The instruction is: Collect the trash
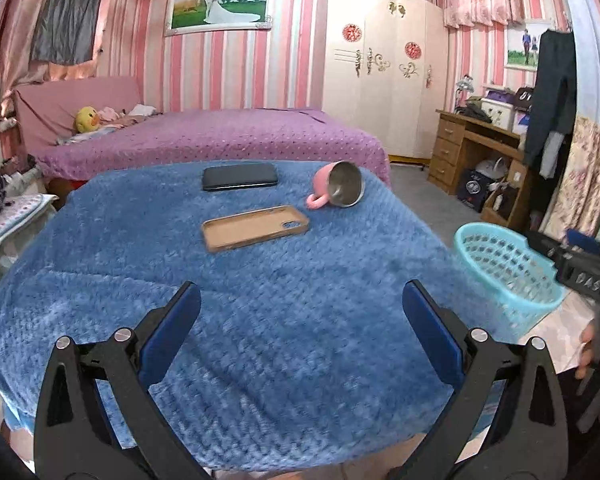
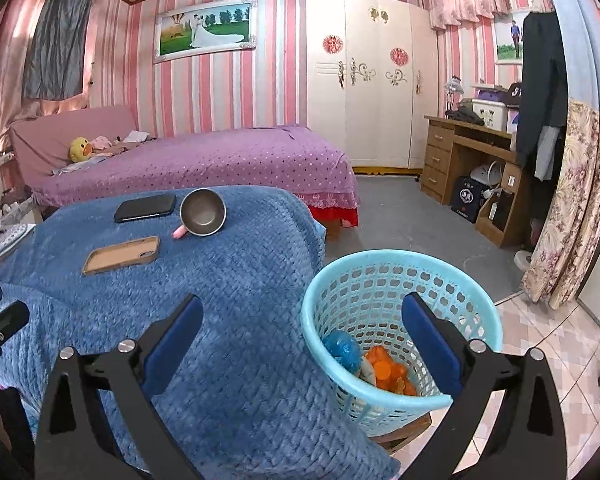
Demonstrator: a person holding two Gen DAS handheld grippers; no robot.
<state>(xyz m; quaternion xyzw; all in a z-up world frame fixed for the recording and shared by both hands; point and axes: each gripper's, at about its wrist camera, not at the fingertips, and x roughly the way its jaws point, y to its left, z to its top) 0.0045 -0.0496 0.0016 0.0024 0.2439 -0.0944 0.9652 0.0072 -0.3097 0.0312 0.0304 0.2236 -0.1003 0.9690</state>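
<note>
Blue blanket (image 1: 260,320): fluffy, covers the table across the centre of both views.
Tan phone case (image 1: 255,227): flat, left of centre on the blanket.
Dark phone (image 1: 240,176): flat, just above the case in the frame.
Pink mug (image 1: 336,190): tipped on its side, right of the phone, steel inside showing.
Left gripper (image 1: 300,312): released, jaws wide over bare blanket, grasping nothing.
Right gripper (image 2: 300,328): released, jaws wide, empty, straddling the basket's near rim.
Turquoise basket (image 2: 400,264): lower right of the right wrist view, beside the table.
Trash (image 2: 388,368): orange and blue pieces at the basket's bottom.
</note>
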